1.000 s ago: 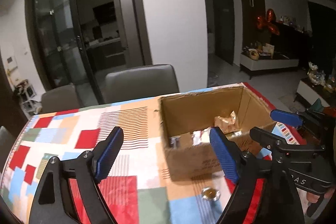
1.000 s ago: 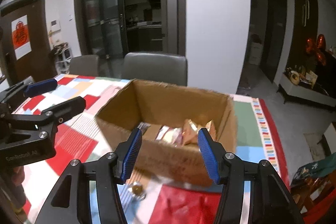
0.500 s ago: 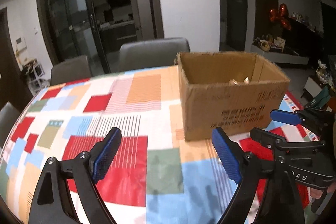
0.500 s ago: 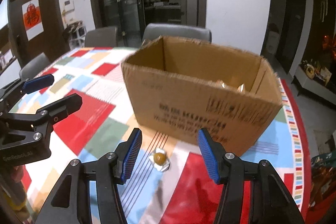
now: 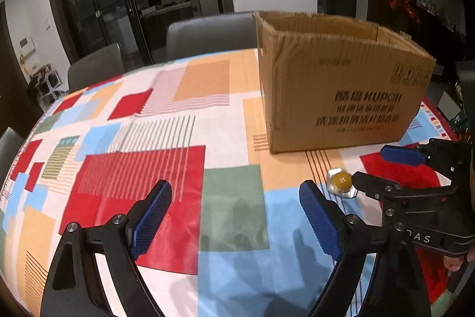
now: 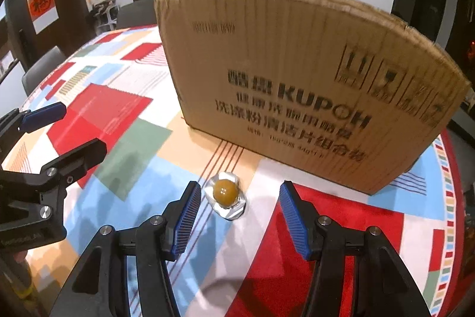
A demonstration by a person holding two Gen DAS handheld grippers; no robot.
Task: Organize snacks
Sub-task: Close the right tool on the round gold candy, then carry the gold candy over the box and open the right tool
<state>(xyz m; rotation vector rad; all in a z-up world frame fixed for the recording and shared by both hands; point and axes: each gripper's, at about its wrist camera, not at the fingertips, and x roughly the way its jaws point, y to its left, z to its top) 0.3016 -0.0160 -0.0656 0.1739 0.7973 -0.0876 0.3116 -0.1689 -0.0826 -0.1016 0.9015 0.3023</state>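
Note:
A small wrapped snack [image 6: 226, 194], an amber ball in a clear silvery wrapper, lies on the patterned tablecloth [image 6: 130, 144] just in front of a brown cardboard box [image 6: 297, 73]. My right gripper [image 6: 237, 211] stands open low over the cloth, with the snack just ahead of its blue pads and nearer the left one, not touched. My left gripper [image 5: 234, 216] is open wide over a green and blue patch, with nothing between its fingers. The snack [image 5: 341, 181] appears to its right, beside the right gripper [image 5: 383, 168]. The box's inside is hidden from here.
The box [image 5: 341, 79] stands on the right part of the table. Grey chairs [image 5: 207, 34] line the far edge, with glass doors behind. The left gripper [image 6: 59, 129] shows at the left of the right wrist view. The tablecloth [image 5: 133, 168] stretches left of the box.
Both grippers have come down from above the box to near the tabletop. The box's contents, seen earlier, are now hidden behind its front wall. The snack now lies close before the right gripper.

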